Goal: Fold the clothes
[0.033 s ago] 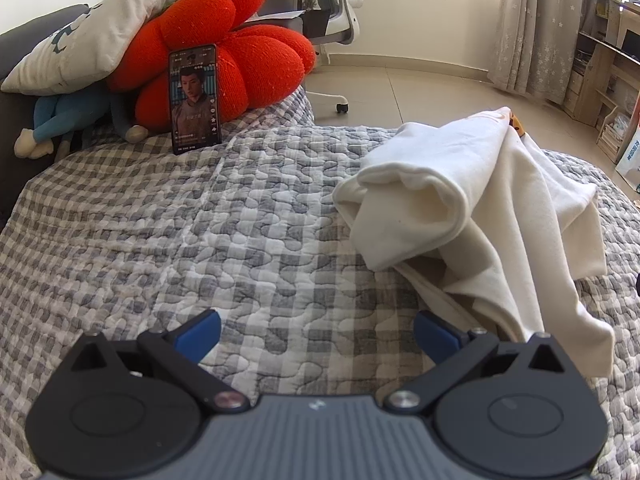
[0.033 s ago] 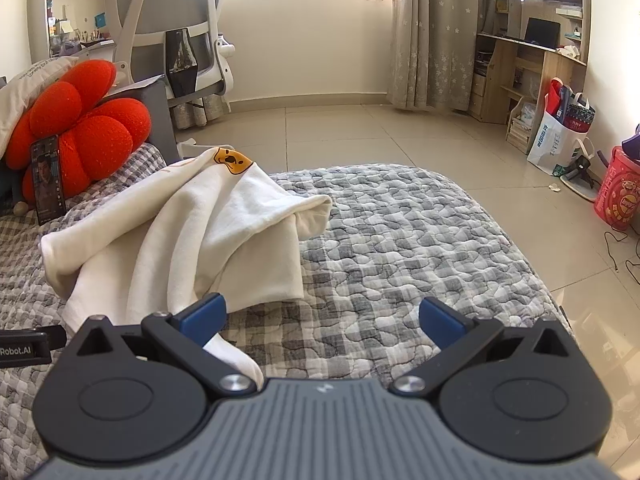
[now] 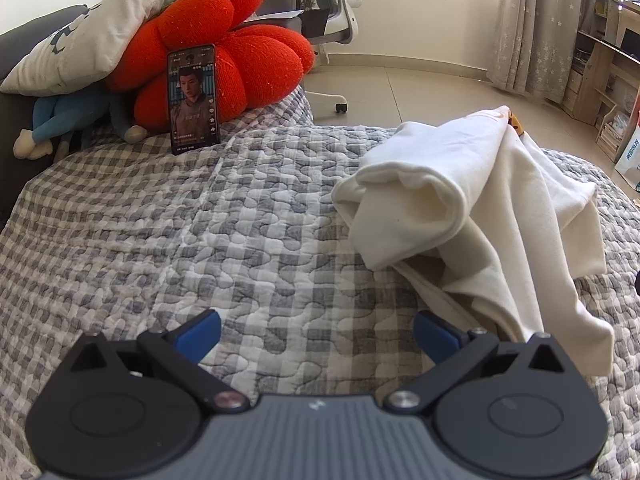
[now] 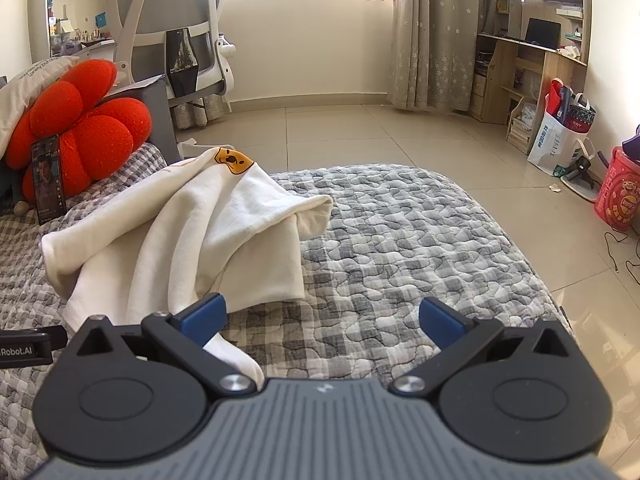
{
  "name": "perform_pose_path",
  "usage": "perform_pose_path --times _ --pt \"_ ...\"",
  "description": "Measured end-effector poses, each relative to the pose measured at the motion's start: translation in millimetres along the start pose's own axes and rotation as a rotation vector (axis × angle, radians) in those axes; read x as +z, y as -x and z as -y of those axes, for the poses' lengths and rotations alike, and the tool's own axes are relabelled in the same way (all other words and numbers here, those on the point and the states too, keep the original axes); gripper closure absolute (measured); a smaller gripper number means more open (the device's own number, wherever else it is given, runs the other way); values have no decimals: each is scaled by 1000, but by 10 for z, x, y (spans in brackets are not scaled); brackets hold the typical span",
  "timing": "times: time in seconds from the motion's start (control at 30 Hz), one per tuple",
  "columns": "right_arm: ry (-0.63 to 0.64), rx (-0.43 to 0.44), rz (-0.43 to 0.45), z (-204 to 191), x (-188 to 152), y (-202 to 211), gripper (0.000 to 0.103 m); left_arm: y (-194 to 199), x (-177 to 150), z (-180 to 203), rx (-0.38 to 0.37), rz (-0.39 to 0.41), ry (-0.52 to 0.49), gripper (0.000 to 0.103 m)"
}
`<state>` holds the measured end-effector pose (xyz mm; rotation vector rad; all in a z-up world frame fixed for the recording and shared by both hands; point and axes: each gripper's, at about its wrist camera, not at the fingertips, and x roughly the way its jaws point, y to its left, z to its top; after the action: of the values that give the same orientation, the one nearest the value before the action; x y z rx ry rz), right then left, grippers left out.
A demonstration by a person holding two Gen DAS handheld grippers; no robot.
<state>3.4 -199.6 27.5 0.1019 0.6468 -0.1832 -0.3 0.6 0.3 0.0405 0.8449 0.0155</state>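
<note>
The cream garment (image 3: 472,216) lies bunched, not flat, on the grey checked quilt (image 3: 240,240) — to the right of the left gripper (image 3: 316,334) and left of the right gripper (image 4: 322,320), between the two. Both sets of jaws stand spread and empty. Its long axis runs away from the cameras; the right gripper's left finger sits just at its near hem. Behind: red cushion (image 3: 240,52), propped phone (image 3: 194,98), tiled floor (image 4: 360,132).
</note>
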Motion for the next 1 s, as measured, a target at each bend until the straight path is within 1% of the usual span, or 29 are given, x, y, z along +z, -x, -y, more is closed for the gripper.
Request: perform_pose_path --times 0.3,0.7,1.0 --pt "-7 -11 4 -55 -19 55 0 -6 -8 22 44 19 -35 0" --pt "10 -3 -8 -58 -19 -39 0 -35 -1 -2 41 1 -29 0" --pt "19 -3 -10 -57 -10 -4 0 -43 -12 -2 41 1 -32 0"
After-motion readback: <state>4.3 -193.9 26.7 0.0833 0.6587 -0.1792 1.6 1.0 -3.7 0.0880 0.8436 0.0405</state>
